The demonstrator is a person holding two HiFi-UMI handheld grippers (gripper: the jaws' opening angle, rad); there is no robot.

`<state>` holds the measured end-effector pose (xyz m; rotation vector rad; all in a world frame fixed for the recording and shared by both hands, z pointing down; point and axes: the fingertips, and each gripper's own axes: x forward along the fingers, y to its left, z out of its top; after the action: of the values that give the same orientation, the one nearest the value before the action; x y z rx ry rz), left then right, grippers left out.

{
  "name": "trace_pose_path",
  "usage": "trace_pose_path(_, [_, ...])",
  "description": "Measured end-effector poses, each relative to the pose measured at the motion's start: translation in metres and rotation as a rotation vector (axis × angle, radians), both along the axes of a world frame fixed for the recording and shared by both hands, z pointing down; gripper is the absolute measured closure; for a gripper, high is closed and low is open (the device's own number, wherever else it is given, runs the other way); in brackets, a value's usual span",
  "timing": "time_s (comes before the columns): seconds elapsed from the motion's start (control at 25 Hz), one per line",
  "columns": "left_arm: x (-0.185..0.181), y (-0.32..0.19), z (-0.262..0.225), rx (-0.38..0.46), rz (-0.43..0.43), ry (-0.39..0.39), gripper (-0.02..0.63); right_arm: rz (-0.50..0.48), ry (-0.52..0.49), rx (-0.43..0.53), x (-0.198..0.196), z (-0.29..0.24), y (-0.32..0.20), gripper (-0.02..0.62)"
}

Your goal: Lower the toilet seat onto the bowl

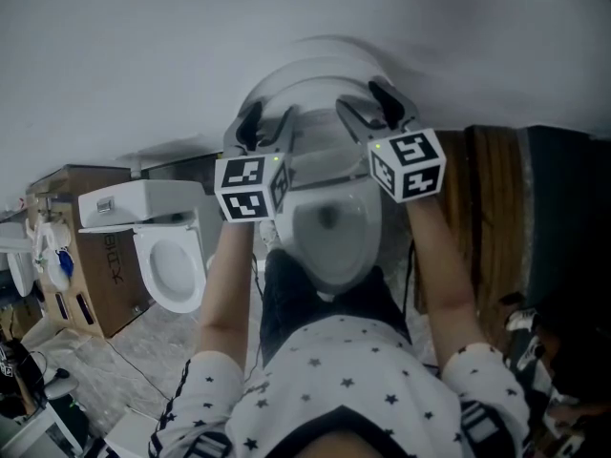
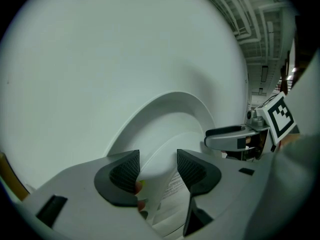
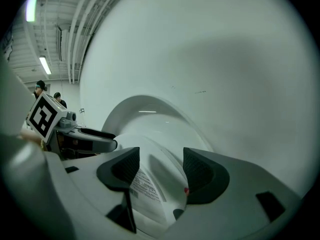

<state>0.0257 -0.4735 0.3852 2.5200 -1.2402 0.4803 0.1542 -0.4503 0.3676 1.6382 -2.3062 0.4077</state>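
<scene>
Your bowl [image 1: 374, 225] stood open below you, with a dark drain hole at its bottom. The toilet seat [image 1: 320, 70] was up, leaning back above the bowl's far end. Your left gripper [image 2: 157, 170] had its fingers spread wide, with the seat's edge standing between them. Your right gripper [image 3: 161, 170] was spread the same way on the seat's other side. Only the gripper views showed a printed label [image 3: 144, 184] on the seat, and the right one also showed two people [image 3: 47, 91] far off. Only the head view showed a second toilet [image 1: 172, 265] at your left, beside a cardboard box [image 1: 94, 275].
</scene>
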Motion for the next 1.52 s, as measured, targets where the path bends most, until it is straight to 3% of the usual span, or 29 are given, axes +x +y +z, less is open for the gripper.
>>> trace_pose_path(0.8, [0.002,-0.006,0.004,-0.013,-0.010,-0.001,0.379,-0.048,0.004,-0.046,-0.007,0.014,-0.007,0.331])
trace_pose_path(1.2, [-0.001,-0.002,0.002,-0.012,-0.025,-0.003,0.380,-0.018,0.001,-0.041,-0.004,0.013,-0.003,0.333])
trace_pose_path(1.52, [-0.002,0.007,0.003,-0.002,-0.026,-0.005,0.382,0.000,0.037,-0.029,-0.001,0.014,0.005,0.375])
